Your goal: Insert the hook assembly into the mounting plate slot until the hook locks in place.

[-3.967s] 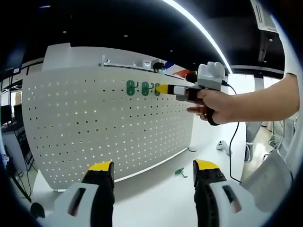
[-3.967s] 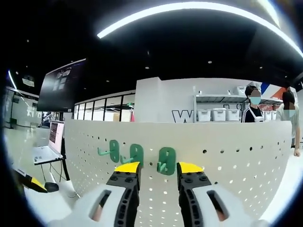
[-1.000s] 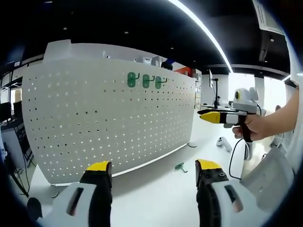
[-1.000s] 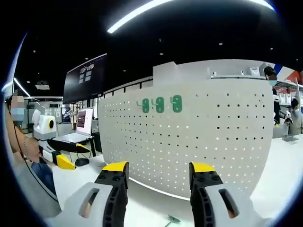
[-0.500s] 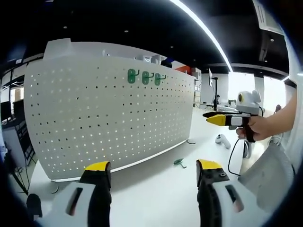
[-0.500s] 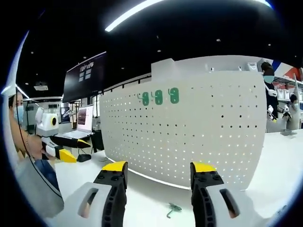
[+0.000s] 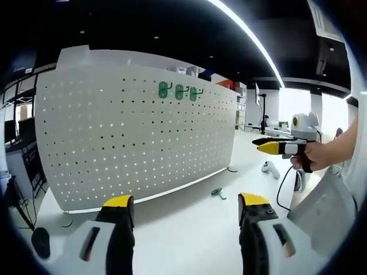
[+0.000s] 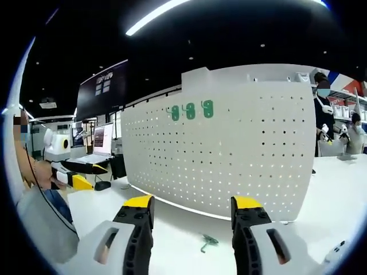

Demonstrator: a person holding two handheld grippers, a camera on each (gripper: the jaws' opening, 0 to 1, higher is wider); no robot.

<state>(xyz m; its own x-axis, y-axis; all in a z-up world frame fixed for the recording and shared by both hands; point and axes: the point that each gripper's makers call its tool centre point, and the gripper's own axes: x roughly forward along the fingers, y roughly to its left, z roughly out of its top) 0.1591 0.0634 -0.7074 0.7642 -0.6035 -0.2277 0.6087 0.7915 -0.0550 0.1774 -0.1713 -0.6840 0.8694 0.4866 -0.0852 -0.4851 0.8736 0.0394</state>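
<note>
Both sets of tongs hang open and empty: the left tongs (image 7: 182, 211) and the right tongs (image 8: 194, 211), jaws well apart. On the white counter (image 8: 172, 238) just beyond lies a loose green hook (image 8: 207, 242), small, light, stiff plastic by the look; pinch its flat backplate. Farther off stands the pegboard (image 7: 132, 137), three green hooks (image 7: 179, 91) already seated near its top.

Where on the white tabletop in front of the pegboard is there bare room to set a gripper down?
The white tabletop is bare between the white perforated pegboard and the left gripper, and likewise before the right gripper. Avoid the loose green hook lying near the board's foot. The board's top row is crowded with three mounted green hooks.
</note>
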